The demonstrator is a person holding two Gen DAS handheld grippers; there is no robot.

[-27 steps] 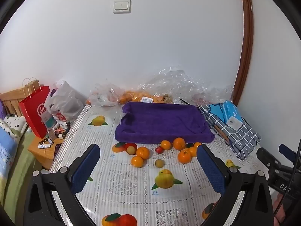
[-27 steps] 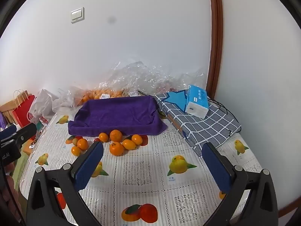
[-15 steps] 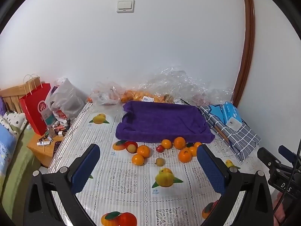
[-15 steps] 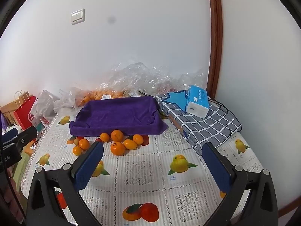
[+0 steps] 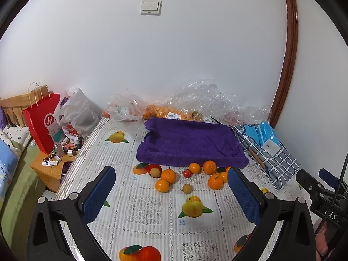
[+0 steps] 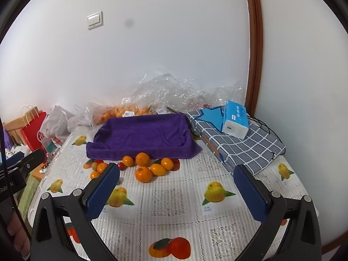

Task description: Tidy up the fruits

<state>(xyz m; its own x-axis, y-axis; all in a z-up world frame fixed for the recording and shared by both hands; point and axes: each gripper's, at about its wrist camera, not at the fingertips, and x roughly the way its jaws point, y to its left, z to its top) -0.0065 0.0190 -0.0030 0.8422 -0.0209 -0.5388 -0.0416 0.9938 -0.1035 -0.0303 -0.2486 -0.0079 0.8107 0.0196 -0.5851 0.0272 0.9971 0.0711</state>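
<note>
Several loose oranges (image 5: 168,175) (image 6: 143,174), a small red fruit (image 5: 186,173) and a small tan fruit (image 5: 187,188) lie in a cluster on the fruit-print tablecloth (image 5: 143,208), just in front of a tray draped in a purple towel (image 5: 189,144) (image 6: 143,134). My left gripper (image 5: 171,193) is open and empty, held above the table short of the fruit. My right gripper (image 6: 176,192) is open and empty too, nearer the table's front. Each gripper shows at the edge of the other's view.
Clear plastic bags with more oranges (image 5: 174,114) lie against the back wall. A checked cloth bundle (image 6: 241,143) with a blue tissue pack (image 6: 235,122) sits at the right. A red paper bag (image 5: 42,121) and a cluttered wooden stand (image 5: 52,165) are off the table's left edge.
Both views have shifted slightly: the fruit and tray sit a little lower and further left in the left view. Both grippers stay open and empty.
</note>
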